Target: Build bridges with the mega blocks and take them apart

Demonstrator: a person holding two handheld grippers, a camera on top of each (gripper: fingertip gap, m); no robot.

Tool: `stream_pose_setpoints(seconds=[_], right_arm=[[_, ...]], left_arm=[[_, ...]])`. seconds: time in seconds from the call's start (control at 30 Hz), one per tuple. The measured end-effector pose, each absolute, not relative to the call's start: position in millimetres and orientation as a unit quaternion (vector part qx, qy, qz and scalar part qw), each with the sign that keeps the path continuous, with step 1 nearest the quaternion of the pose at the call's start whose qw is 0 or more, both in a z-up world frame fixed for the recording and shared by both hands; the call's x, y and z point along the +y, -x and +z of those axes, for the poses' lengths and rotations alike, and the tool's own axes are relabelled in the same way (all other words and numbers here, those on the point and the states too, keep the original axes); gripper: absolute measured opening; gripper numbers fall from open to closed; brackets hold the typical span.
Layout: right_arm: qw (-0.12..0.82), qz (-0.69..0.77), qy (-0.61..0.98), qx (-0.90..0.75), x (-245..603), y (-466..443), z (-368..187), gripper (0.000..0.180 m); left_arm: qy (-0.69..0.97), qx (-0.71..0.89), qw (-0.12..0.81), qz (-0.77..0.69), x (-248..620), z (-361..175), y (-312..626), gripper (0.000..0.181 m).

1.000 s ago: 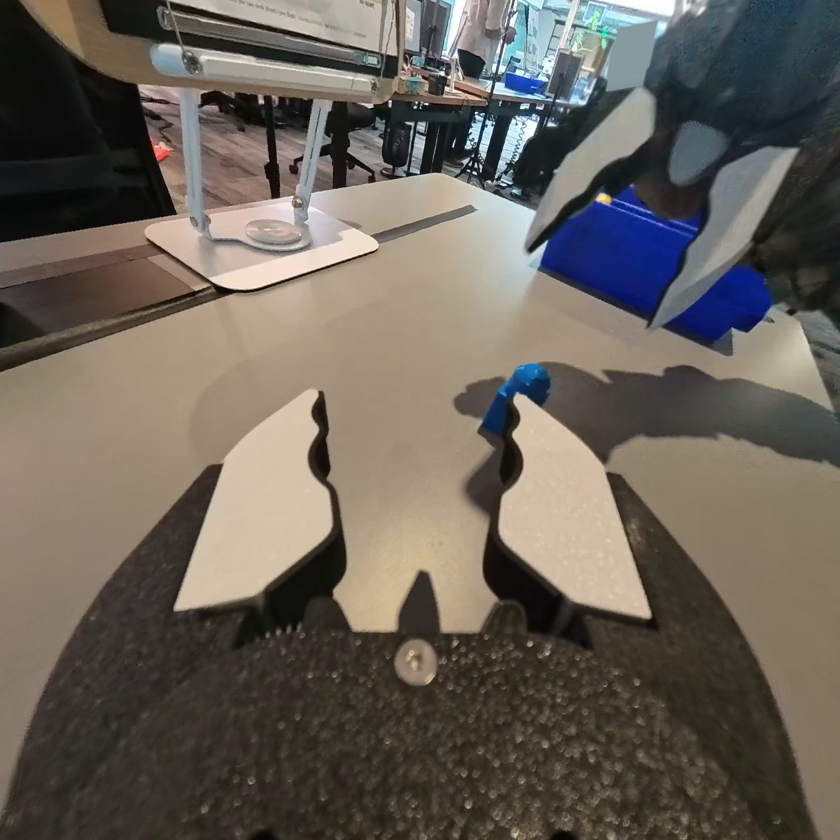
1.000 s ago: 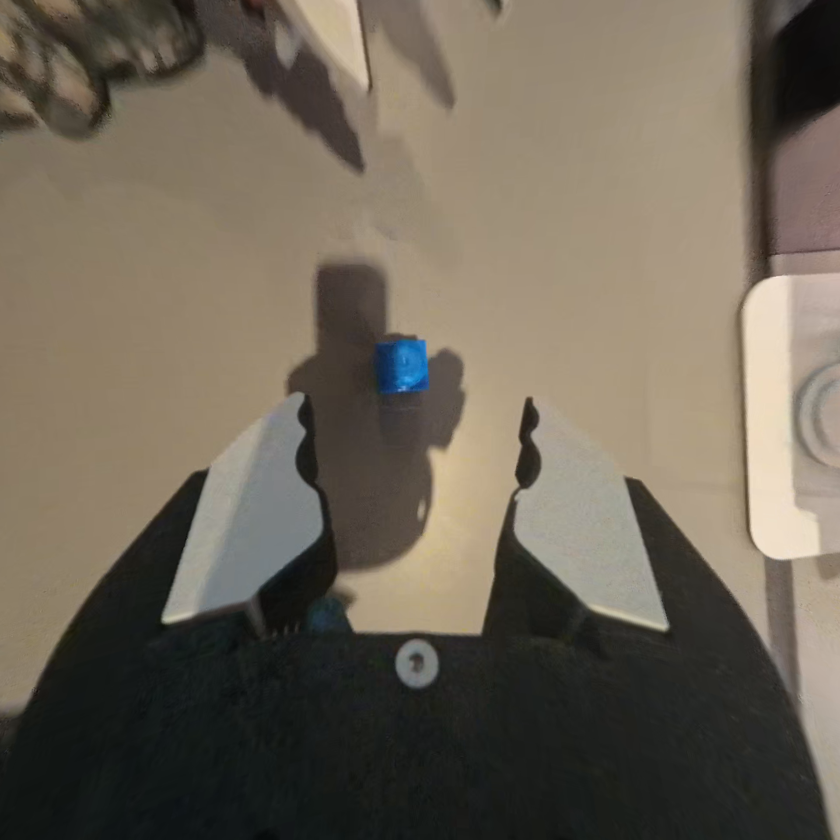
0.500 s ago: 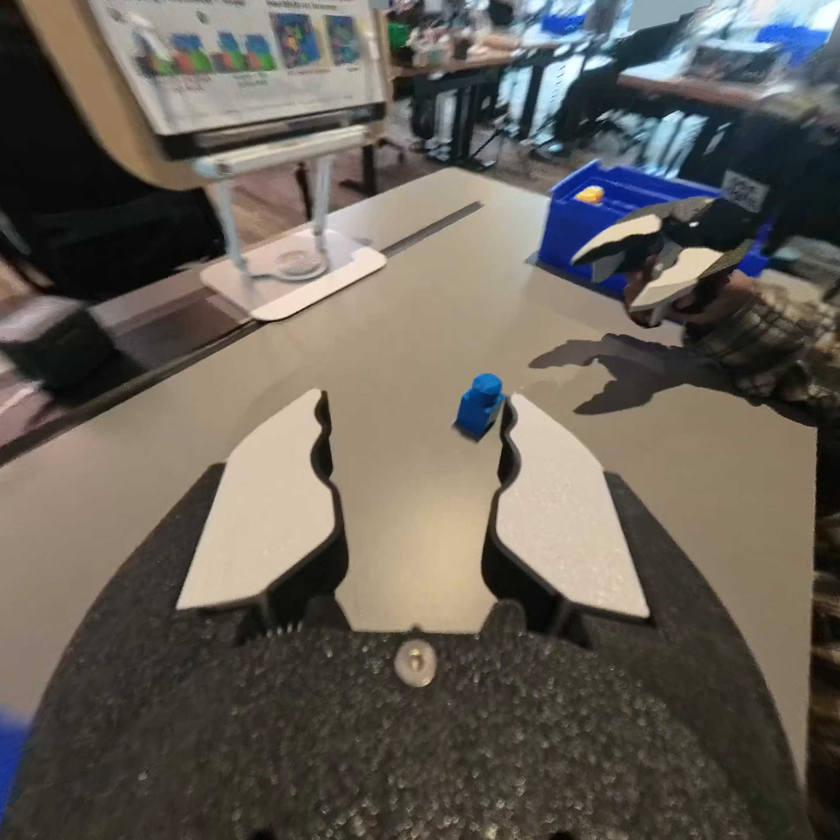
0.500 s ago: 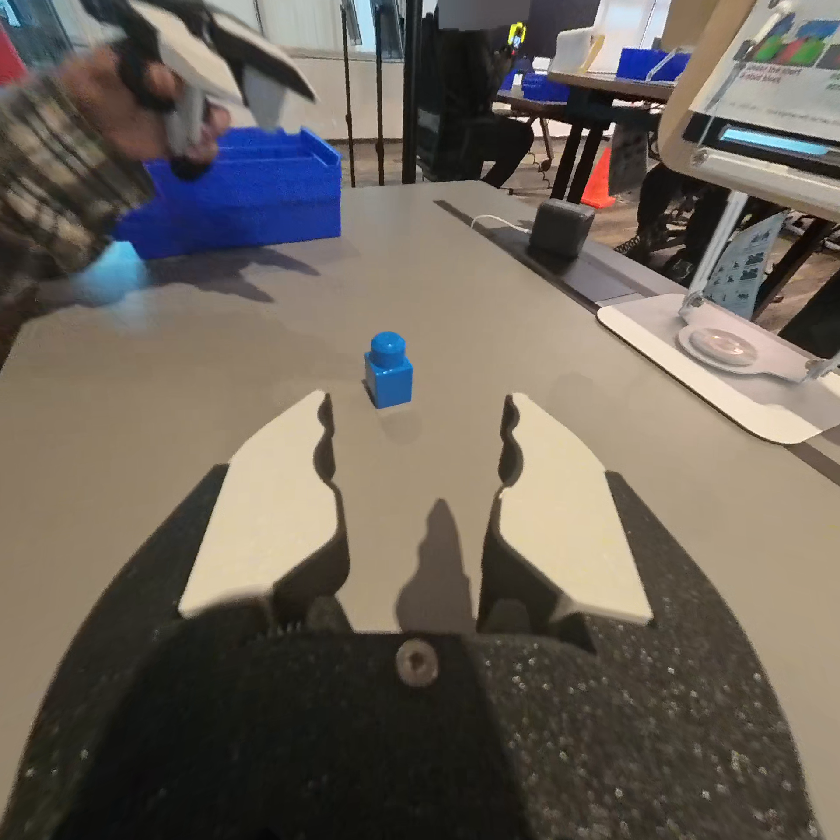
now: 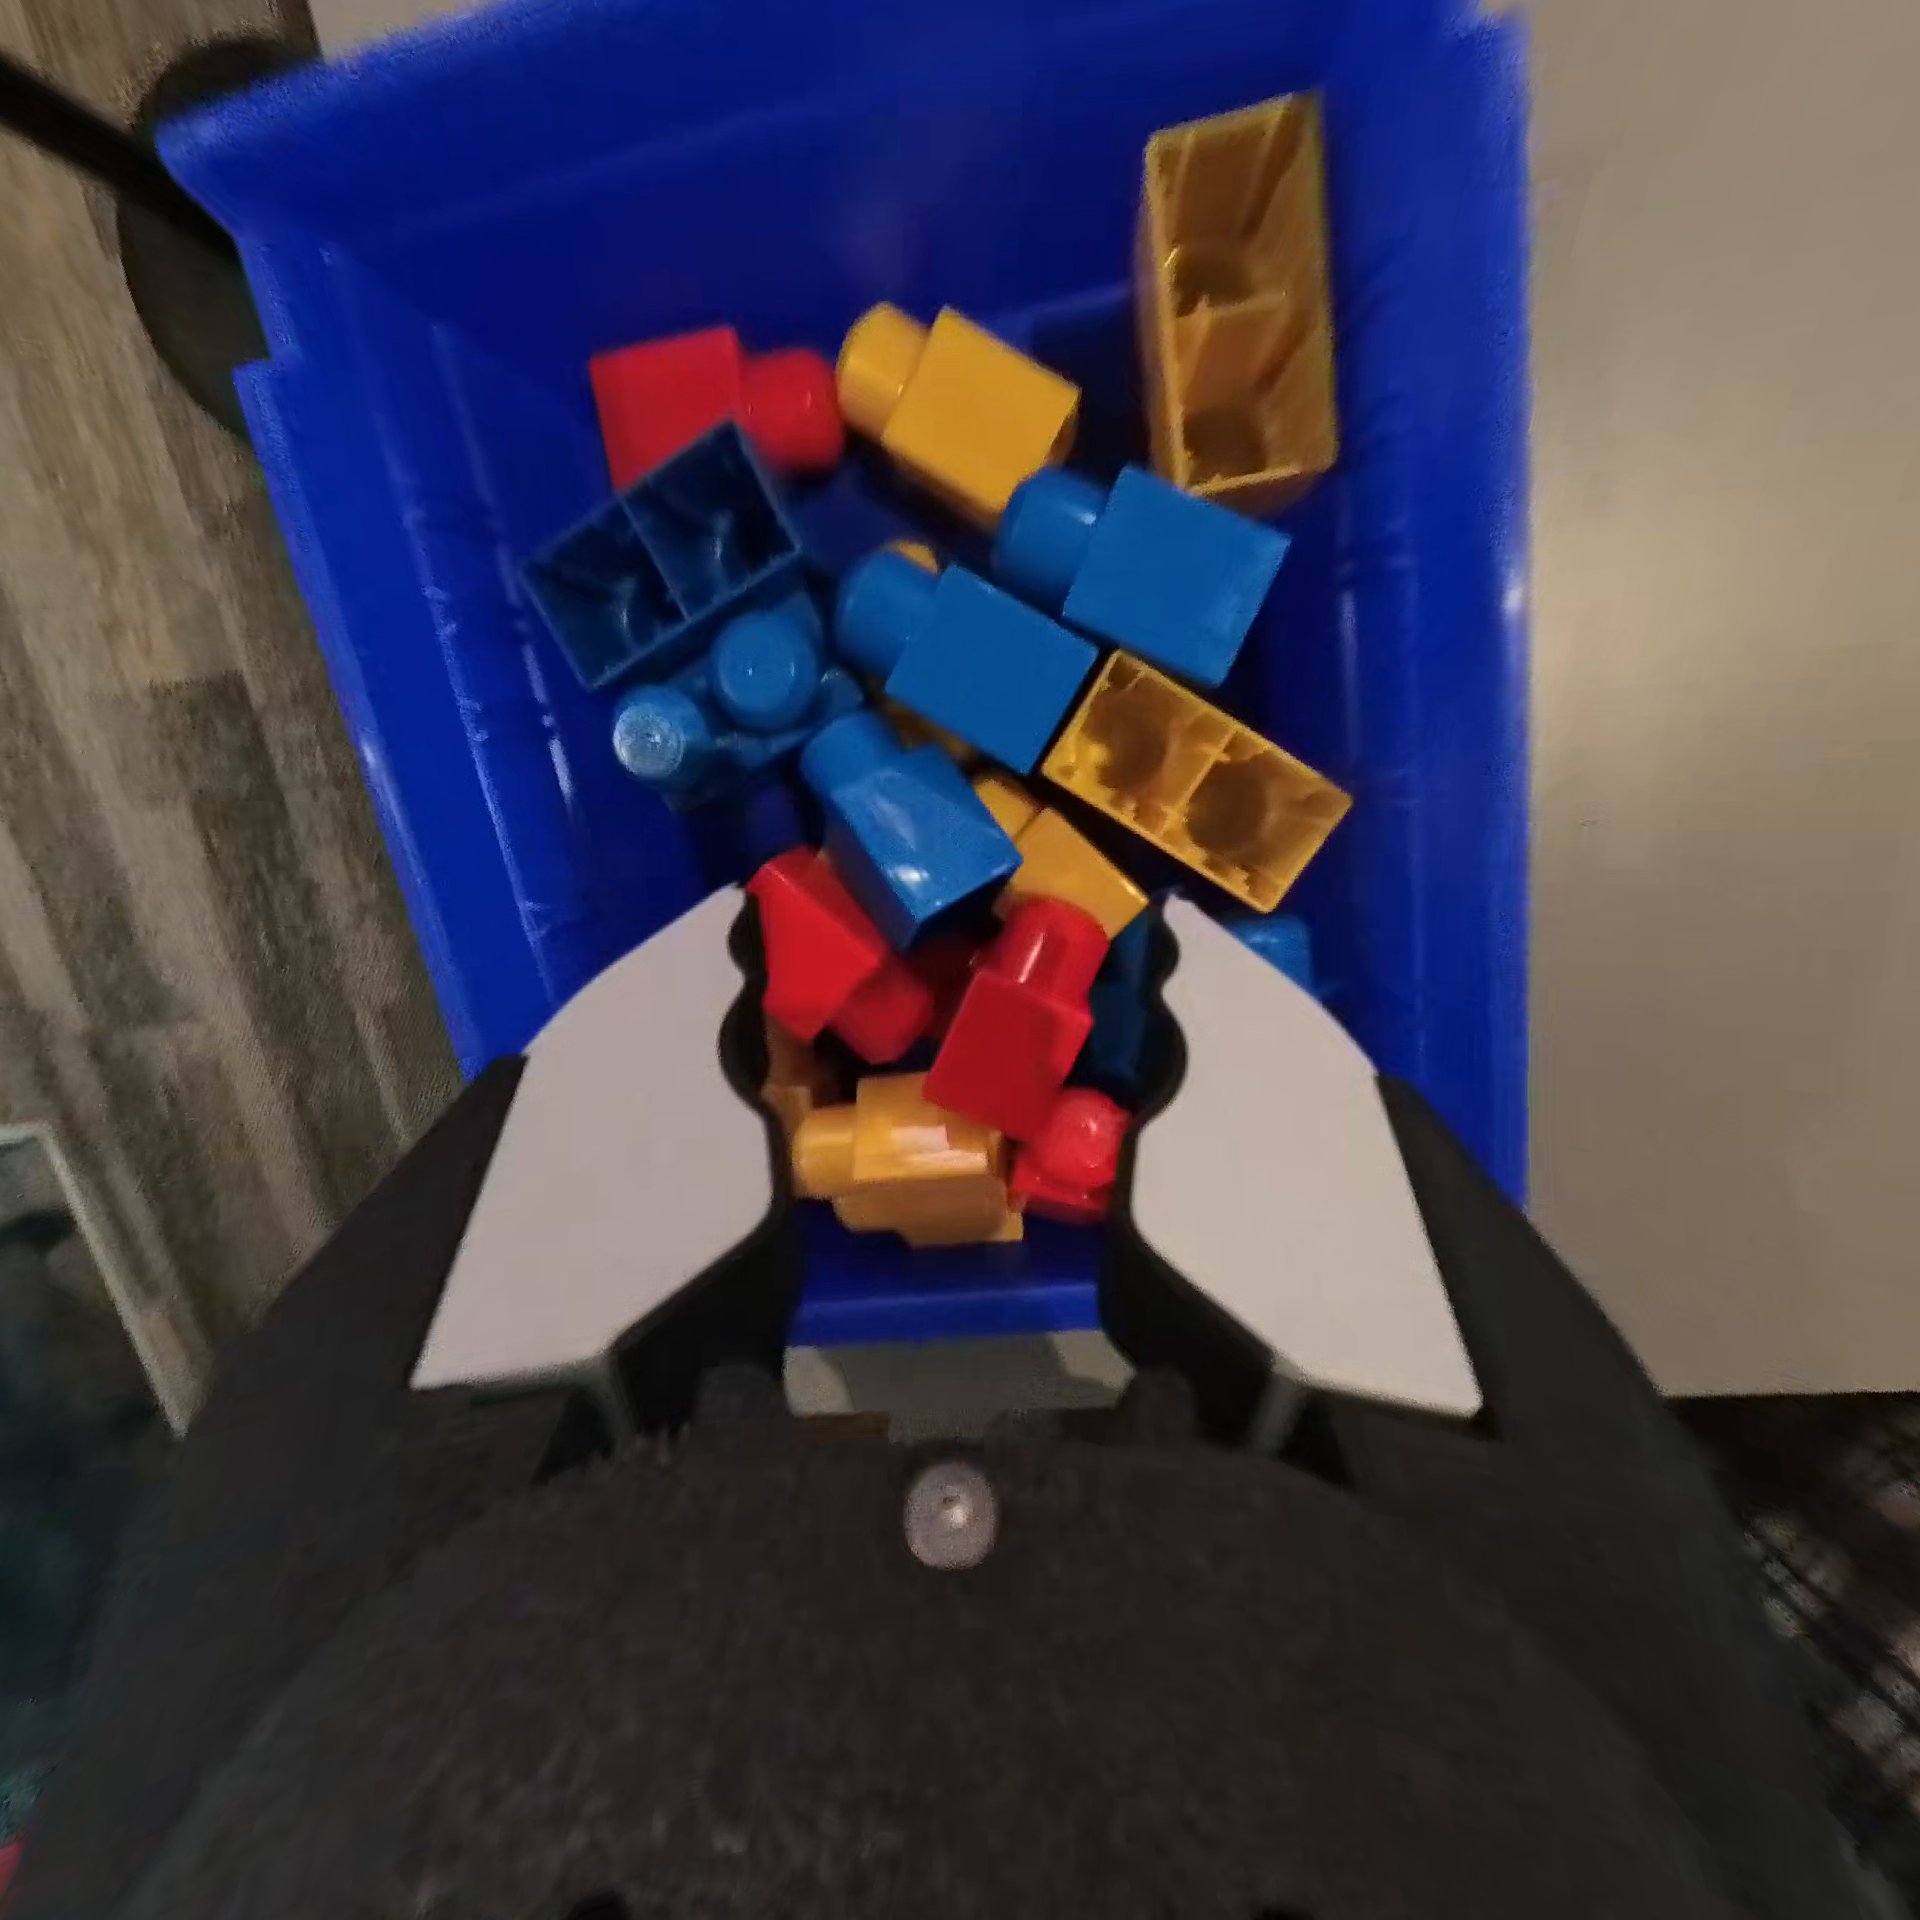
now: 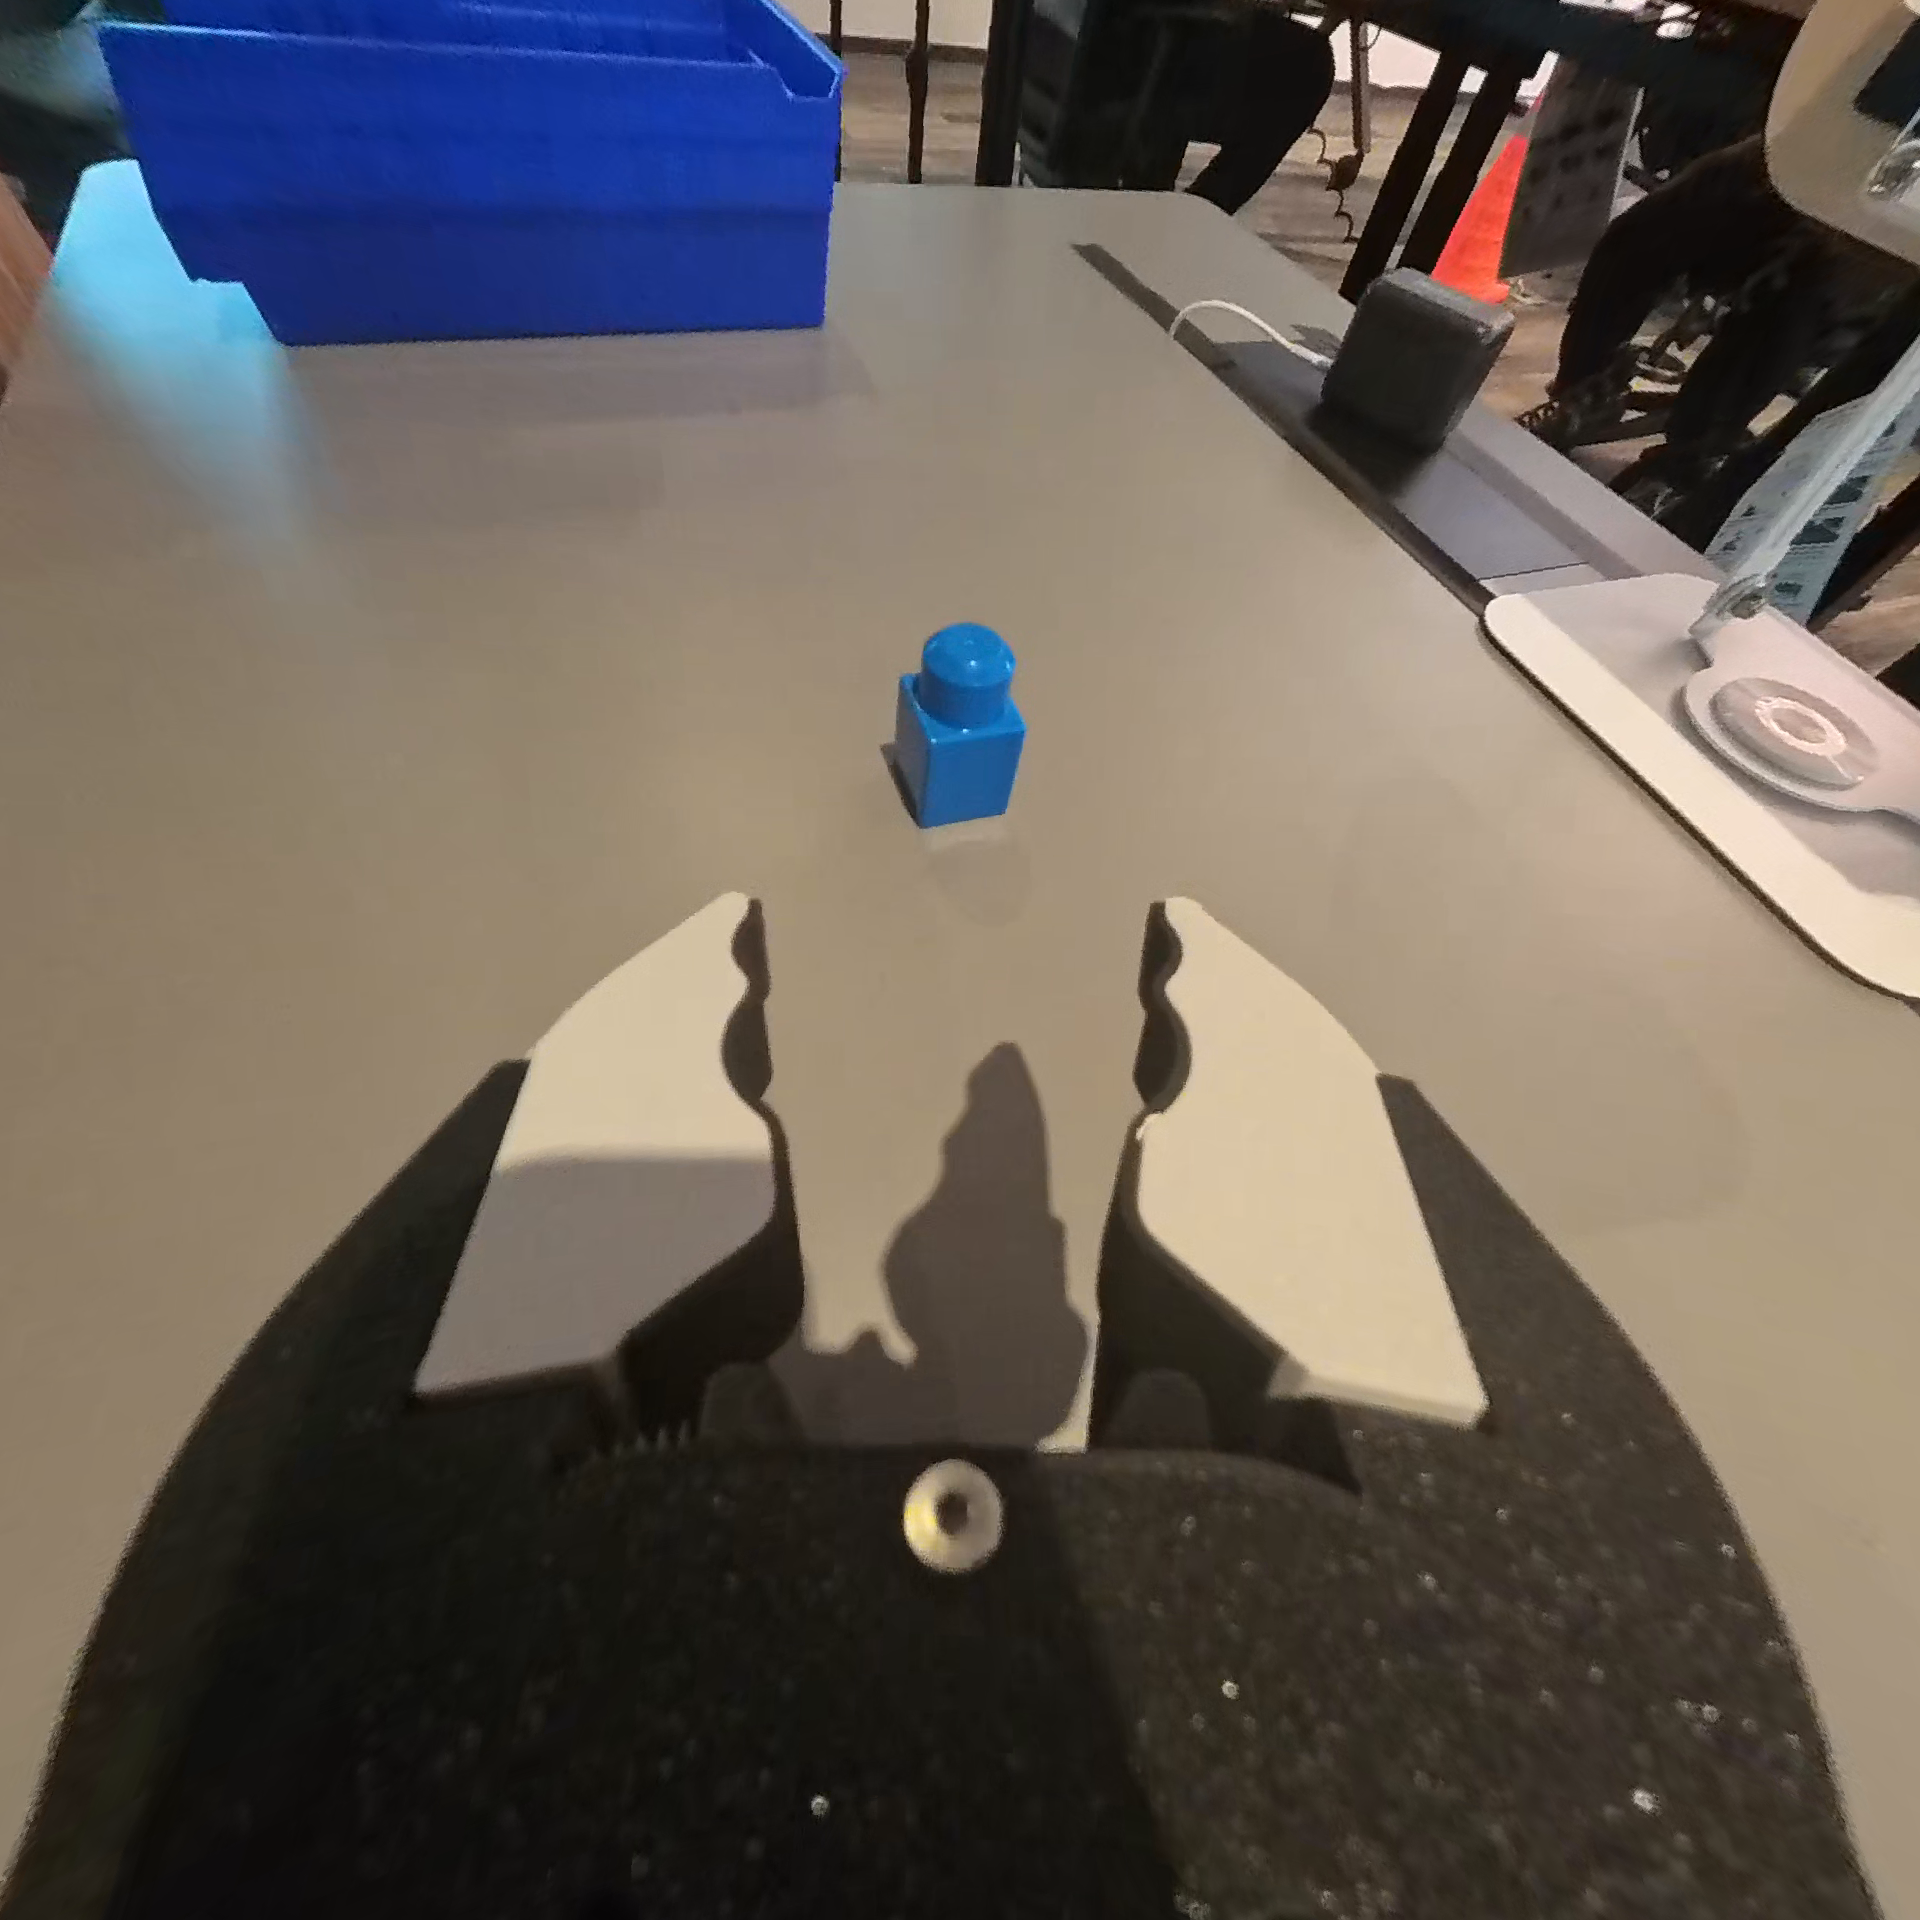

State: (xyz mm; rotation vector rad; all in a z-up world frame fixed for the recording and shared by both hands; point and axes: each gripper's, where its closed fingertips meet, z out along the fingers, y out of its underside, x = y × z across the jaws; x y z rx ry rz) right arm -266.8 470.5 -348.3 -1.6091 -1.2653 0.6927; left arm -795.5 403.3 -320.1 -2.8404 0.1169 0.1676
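My left gripper [image 5: 951, 920] is open and empty, looking straight down into a blue bin [image 5: 395, 488] that holds several red, yellow and blue mega blocks. A red single-stud block [image 5: 1023, 1013] lies between its fingertips, untouched. In the right wrist view a small blue single-stud block [image 6: 961, 727] stands upright on the grey table [image 6: 520, 644], a short way ahead of my right gripper [image 6: 951, 909], which is open and empty just above the table. The blue bin [image 6: 488, 187] also shows at the far left there.
A white stand base [image 6: 1714, 748] lies at the right table edge. A dark grey box [image 6: 1413, 353] with a white cable sits on the black strip at the back right. An orange cone [image 6: 1481, 229] and chair legs stand on the floor beyond. Wood floor [image 5: 156, 623] shows left of the bin. The grippers' ends are close to 55 cm from one another. From the right gripper's tips to the white stand base [image 6: 1714, 748] is close to 35 cm.
My left gripper has swung away from the blue block on the table to above the blue bin, pointing down into it. My right gripper has stayed open near the blue block.
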Motion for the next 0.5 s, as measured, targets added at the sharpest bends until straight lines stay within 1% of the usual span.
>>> stream_pose_setpoints(seconds=[0.23,0.3,0.5], right_arm=[[0.469,0.295,0.663,-0.503,471,264,-345,0.065],[0.471,0.294,0.662,-0.503,471,263,-344,0.065],[0.466,0.3,0.664,-0.502,469,263,-343,0.065]], left_arm=[[0.99,0.031,0.043,0.13,397,-348,816,0.063],[0.99,0.017,0.047,0.131,395,-344,825,0.063],[0.995,-0.057,0.064,0.042,374,-339,833,0.058]])
